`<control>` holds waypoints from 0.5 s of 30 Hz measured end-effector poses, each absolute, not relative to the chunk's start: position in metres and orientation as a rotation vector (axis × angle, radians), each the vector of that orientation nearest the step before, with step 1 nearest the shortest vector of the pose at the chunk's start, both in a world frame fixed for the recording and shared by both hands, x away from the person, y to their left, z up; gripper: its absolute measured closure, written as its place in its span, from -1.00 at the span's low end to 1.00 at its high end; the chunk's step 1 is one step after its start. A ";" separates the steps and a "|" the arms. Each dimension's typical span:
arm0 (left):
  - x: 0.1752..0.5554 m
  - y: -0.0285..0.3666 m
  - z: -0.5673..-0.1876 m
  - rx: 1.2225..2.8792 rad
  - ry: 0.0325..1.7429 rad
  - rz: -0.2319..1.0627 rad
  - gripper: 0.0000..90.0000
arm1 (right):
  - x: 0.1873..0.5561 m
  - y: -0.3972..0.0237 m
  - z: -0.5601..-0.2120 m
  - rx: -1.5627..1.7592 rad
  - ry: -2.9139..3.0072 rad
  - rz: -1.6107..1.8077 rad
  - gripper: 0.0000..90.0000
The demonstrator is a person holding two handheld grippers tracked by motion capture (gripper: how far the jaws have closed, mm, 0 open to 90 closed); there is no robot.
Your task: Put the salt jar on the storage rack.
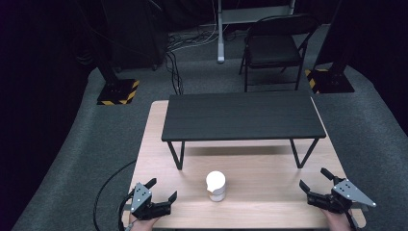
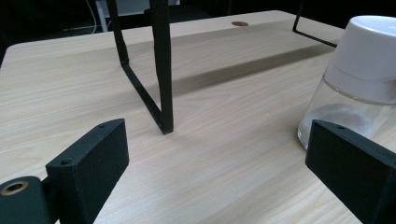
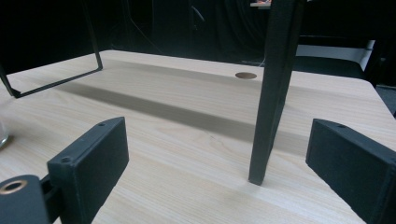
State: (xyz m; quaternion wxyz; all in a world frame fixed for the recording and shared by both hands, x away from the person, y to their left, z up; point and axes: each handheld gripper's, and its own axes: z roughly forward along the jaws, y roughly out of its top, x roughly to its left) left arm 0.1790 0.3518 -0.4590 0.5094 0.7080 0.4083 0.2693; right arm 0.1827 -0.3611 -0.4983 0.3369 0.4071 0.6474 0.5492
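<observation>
A clear glass jar with a white lid (image 1: 215, 186) stands on the light wooden table (image 1: 260, 207), near its front edge and in front of a black raised shelf (image 1: 243, 115). My left gripper (image 1: 163, 188) is open at the front left, a short way left of the jar. In the left gripper view the jar (image 2: 359, 74) rises just beyond the right jaw, and nothing lies between the jaws of the left gripper (image 2: 219, 158). My right gripper (image 1: 313, 178) is open at the front right, well apart from the jar. The right gripper (image 3: 217, 163) faces a shelf leg (image 3: 271, 93).
The shelf stands on thin black legs (image 2: 161, 70) with open room beneath it. A round hole (image 3: 245, 75) sits in the tabletop at the back. Beyond the table are a black folding chair (image 1: 274, 45), floor cables (image 1: 174, 67) and stand bases with yellow-black stripes (image 1: 118, 91).
</observation>
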 end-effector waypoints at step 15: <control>0.188 0.338 -0.456 1.798 0.885 0.597 -0.87 | 0.183 -0.360 -0.498 1.053 1.695 1.429 -0.90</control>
